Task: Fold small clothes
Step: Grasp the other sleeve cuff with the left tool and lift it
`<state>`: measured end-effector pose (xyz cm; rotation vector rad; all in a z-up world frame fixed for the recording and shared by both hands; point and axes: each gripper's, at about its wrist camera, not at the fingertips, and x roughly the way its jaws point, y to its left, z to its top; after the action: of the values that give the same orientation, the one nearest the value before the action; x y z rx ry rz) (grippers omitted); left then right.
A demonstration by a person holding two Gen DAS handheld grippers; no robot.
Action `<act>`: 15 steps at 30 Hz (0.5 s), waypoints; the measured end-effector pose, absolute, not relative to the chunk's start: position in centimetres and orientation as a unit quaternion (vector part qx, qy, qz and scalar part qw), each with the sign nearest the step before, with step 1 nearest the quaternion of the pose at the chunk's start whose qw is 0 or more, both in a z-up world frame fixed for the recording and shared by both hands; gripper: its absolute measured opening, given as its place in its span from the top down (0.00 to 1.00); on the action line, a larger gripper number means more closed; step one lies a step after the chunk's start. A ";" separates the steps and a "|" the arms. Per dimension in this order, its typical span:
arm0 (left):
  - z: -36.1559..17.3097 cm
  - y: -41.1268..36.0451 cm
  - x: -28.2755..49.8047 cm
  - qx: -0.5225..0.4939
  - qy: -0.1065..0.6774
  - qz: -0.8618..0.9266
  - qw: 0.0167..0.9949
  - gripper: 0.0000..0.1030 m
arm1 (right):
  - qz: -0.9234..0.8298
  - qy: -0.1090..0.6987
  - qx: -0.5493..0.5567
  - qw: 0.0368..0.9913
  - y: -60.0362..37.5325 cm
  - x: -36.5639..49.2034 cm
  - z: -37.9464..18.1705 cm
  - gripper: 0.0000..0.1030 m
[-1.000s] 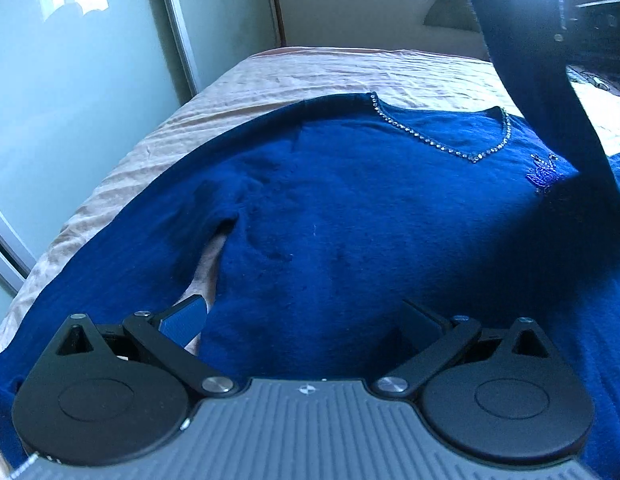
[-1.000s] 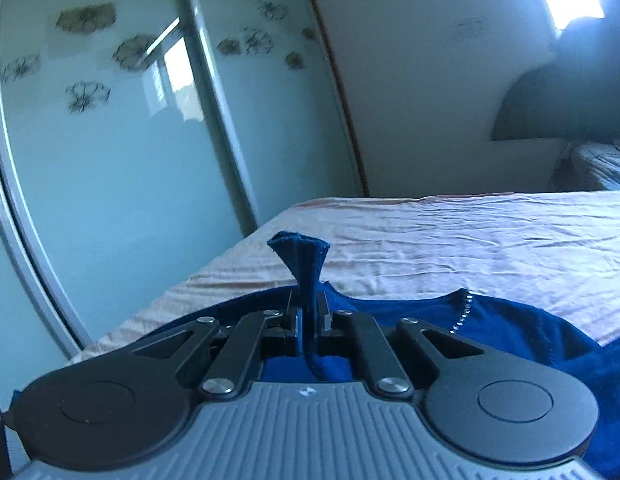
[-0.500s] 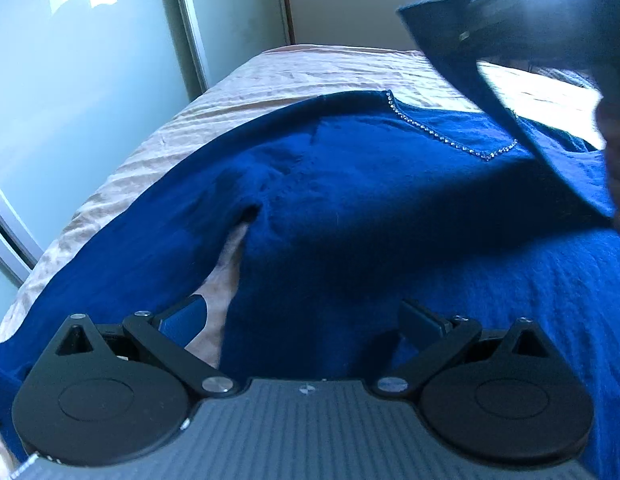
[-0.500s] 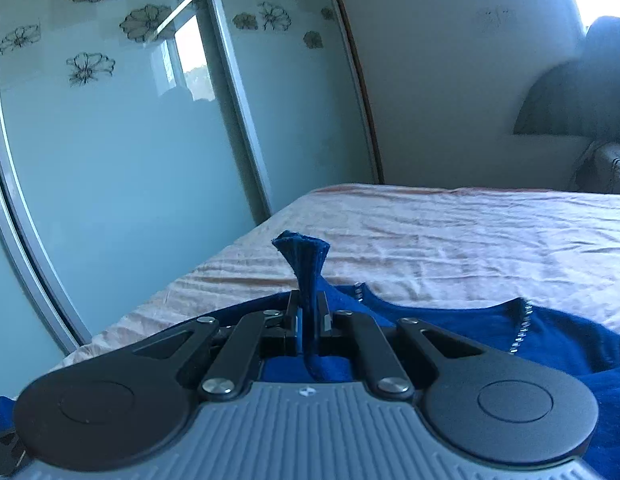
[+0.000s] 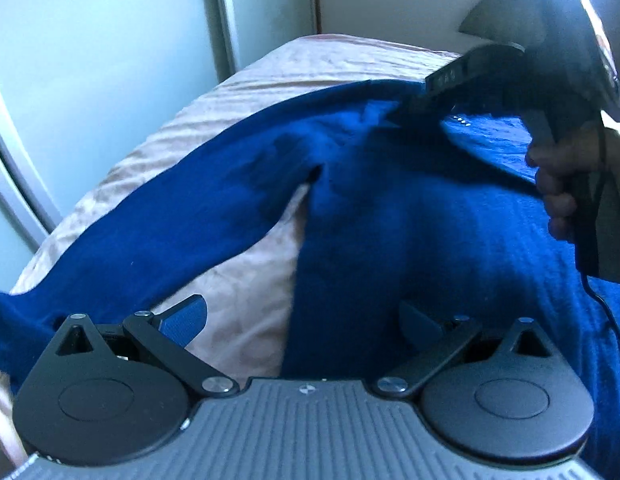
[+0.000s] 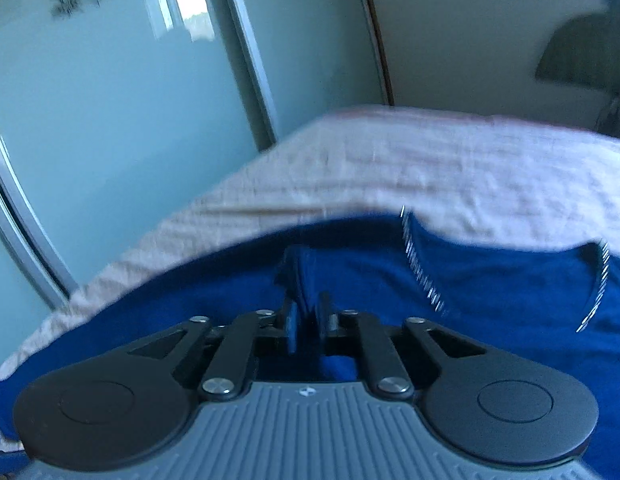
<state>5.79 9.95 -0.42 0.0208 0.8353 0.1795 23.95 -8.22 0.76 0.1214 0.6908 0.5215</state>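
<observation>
The blue sweater [image 5: 389,216] lies flat on the bed [image 5: 310,60], neckline toward the far end, its long axis running near to far; its left sleeve [image 5: 158,236] stretches out to the near left. The right gripper [image 6: 306,320], low over the chest, has just been parting its jaws, the other sleeve's cuff [image 6: 298,268] slack between them. Best let the cuff drop flat before drawing away. The left gripper [image 5: 306,316] hovers wide, empty, above the sweater's left edge.
</observation>
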 end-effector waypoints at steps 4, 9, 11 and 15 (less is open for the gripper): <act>-0.3 10.4 5.2 -0.005 0.407 0.087 0.909 0.01 | 0.262 0.338 0.040 0.903 -7.7 23.0 0.4 0.30; -0.4 10.1 4.9 -0.017 0.416 0.072 0.906 0.01 | 0.296 0.323 0.049 0.898 -8.0 21.2 1.4 0.27; 0.0 9.9 4.1 -0.007 0.409 0.070 0.910 0.01 | 0.308 0.363 0.031 0.879 -7.3 21.6 0.6 0.27; 1.1 11.2 1.6 0.025 0.390 0.108 0.914 0.01 | 0.314 0.333 0.042 0.888 -7.5 19.6 1.1 0.27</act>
<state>1.65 11.16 1.08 0.0522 0.8033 0.2219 19.63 -7.55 1.07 0.0881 0.6928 0.6523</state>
